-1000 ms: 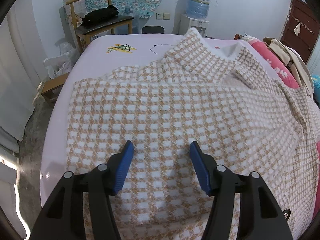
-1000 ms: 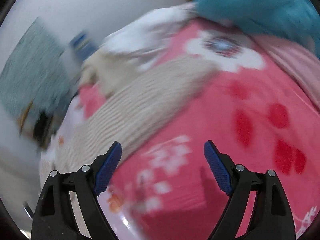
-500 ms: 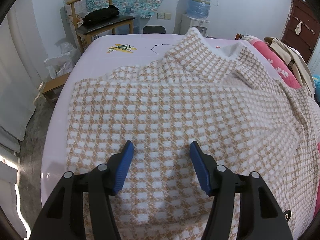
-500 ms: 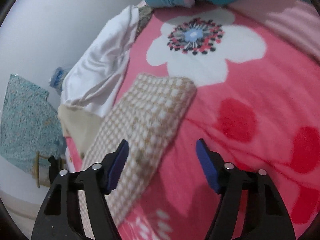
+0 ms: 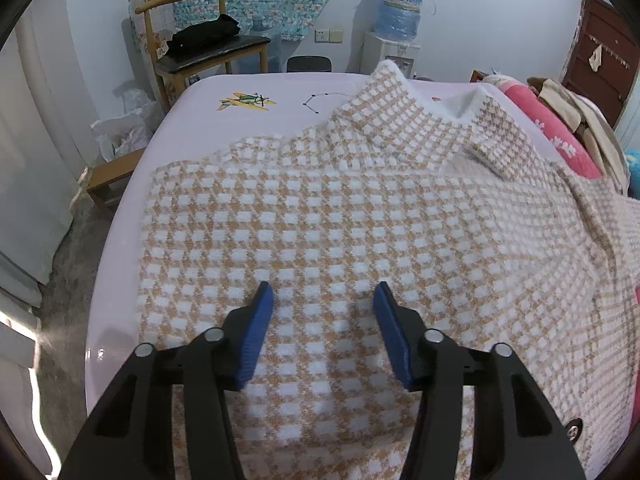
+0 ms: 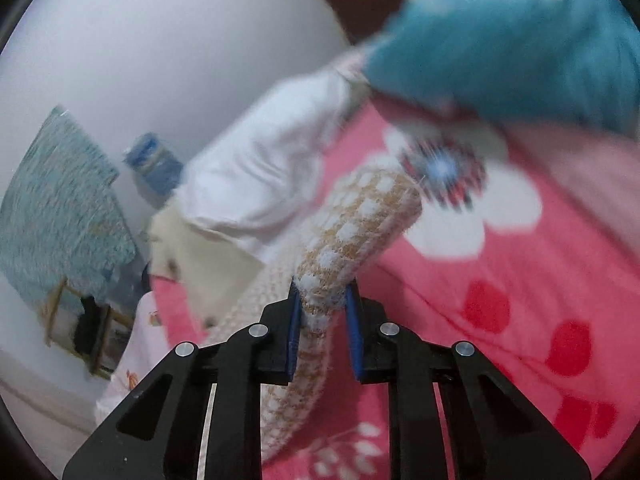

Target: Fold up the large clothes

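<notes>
Item: checked sweater [image 5: 340, 216] on bed [image 5: 120, 248]; our left hand-held gripper [image 5: 322, 320] is hovering agape over its body. Our right hand-held gripper [image 6: 320, 312] is pinching the sleeve cuff [image 6: 360, 224]; we are best carrying it flat across the body.

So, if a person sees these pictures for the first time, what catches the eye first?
The big orange-and-white checked garment spread over the pale bed, with the open left gripper above it. Then the right gripper, shut on the garment's sleeve over a pink flowered blanket.
</notes>
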